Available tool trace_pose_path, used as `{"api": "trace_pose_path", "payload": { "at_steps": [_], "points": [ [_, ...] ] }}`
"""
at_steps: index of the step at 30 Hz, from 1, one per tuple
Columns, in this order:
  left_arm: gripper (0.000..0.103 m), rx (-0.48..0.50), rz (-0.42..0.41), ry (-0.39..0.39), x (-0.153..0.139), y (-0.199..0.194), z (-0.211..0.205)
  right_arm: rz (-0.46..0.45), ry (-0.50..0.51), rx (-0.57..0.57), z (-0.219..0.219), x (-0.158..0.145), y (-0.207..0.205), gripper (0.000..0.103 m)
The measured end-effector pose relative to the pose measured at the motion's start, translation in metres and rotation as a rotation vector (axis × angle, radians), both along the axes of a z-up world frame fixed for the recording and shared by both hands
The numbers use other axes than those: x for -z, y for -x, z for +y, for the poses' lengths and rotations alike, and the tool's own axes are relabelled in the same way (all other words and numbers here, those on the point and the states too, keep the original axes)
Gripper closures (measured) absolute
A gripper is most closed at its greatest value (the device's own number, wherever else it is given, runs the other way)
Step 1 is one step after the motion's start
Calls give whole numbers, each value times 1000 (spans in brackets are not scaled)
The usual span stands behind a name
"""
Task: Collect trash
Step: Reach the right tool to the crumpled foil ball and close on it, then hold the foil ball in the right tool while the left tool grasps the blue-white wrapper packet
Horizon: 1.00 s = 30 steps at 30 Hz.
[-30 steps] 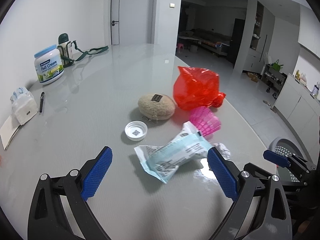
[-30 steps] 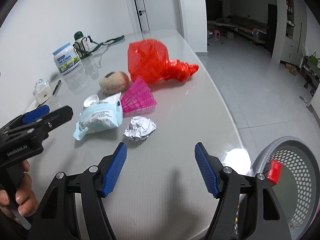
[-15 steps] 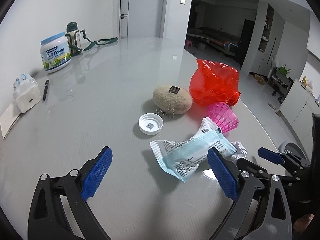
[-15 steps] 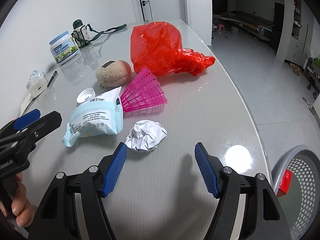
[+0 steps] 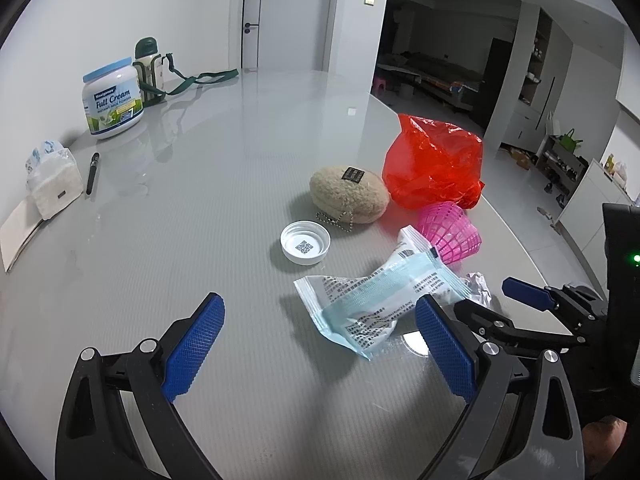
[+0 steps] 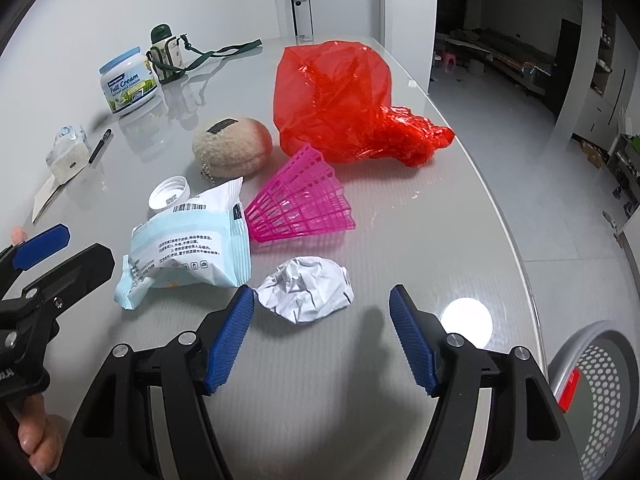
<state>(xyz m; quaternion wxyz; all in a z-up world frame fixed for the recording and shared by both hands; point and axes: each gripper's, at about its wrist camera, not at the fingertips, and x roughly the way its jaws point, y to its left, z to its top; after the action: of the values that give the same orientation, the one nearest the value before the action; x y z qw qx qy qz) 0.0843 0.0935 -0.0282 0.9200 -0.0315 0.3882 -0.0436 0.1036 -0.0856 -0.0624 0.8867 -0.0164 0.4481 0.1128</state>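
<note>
Trash lies on the grey table: a crumpled white paper ball (image 6: 306, 290), a pale blue wrapper (image 6: 188, 248) (image 5: 380, 298), a pink plastic basket on its side (image 6: 300, 204) (image 5: 450, 232), a red plastic bag (image 6: 340, 100) (image 5: 434, 164) and a white cap (image 5: 306, 242) (image 6: 170, 193). My right gripper (image 6: 322, 334) is open, empty, just short of the paper ball. My left gripper (image 5: 316, 350) is open, empty, its right finger next to the wrapper.
A fuzzy beige pouch (image 5: 348, 194) lies behind the cap. A milk powder tub (image 5: 114, 98), a bottle with a green strap (image 5: 150, 68), a tissue pack (image 5: 50, 180) and a pen (image 5: 92, 172) stand far left. A grey perforated bin (image 6: 600, 392) stands beyond the table's right edge.
Both grippers have moved forward toward the trash. The paper ball now lies just ahead of my right fingers. Both stay open.
</note>
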Motion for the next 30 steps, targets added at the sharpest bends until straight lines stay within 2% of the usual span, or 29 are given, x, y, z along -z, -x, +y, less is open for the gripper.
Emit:
{"api": "trace_pose_path", "payload": {
  "at_steps": [4, 6, 8, 17, 23, 30],
  "points": [
    [9, 0, 2, 1, 0, 0, 0, -10, 10, -11, 4, -1, -3, 36],
    [9, 0, 1, 1, 0, 0, 0, -19, 13, -18, 6, -1, -3, 42],
    [9, -3, 1, 1, 0, 0, 0, -9, 10, -29, 6, 0, -2, 57],
    [9, -21, 14, -7, 4, -3, 2, -24, -45, -11, -4, -8, 13, 59],
    [9, -87, 21, 1, 5, -10, 17, -35, -82, 18, -24, -14, 32, 59],
    [9, -164, 11, -91, 5, -24, 25, -22, -123, 23, -39, -13, 47, 59]
  ]
}}
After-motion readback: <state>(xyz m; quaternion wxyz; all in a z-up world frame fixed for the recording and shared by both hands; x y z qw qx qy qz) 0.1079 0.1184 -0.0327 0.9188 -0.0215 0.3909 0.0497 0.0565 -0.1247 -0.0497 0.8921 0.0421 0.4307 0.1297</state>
